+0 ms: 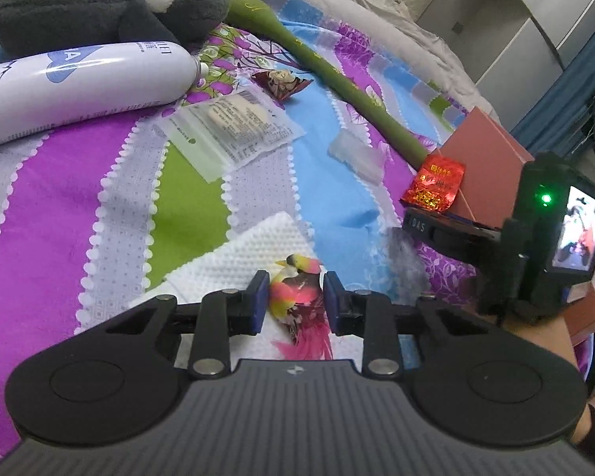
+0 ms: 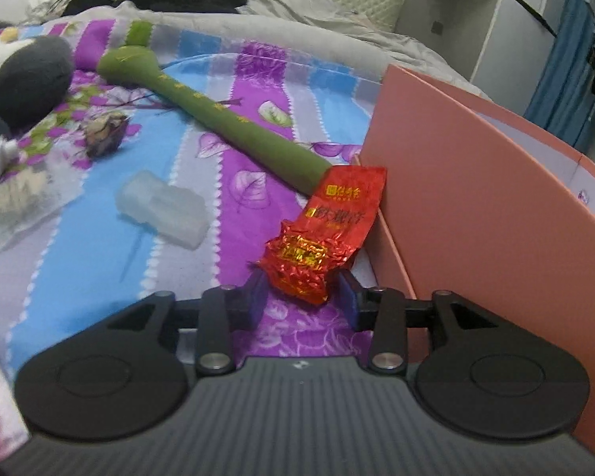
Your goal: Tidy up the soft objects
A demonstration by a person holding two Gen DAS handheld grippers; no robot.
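A small feathered bird toy [image 1: 293, 297], pink, yellow and dark, lies on a white paper towel [image 1: 226, 261]. My left gripper [image 1: 293, 301] is shut on it, a blue pad against each side. A crinkled red foil packet [image 2: 313, 246] leans on the pink box [image 2: 476, 206], its lower end between the jaws of my right gripper [image 2: 303, 299]. That gripper is open, with a gap at the right pad. The left wrist view shows the same packet [image 1: 434, 186] above the right tool's finger. A long green soft stick [image 2: 226, 127] lies behind it.
A grey and white plush [image 1: 99, 4] and a white spray can [image 1: 79, 83] lie at the far left on the patterned bedspread. Between them and the box are a clear labelled pouch [image 1: 234, 127], a translucent block [image 2: 162, 210] and a small brown wrapper [image 2: 103, 135]. A white cabinet stands behind the bed.
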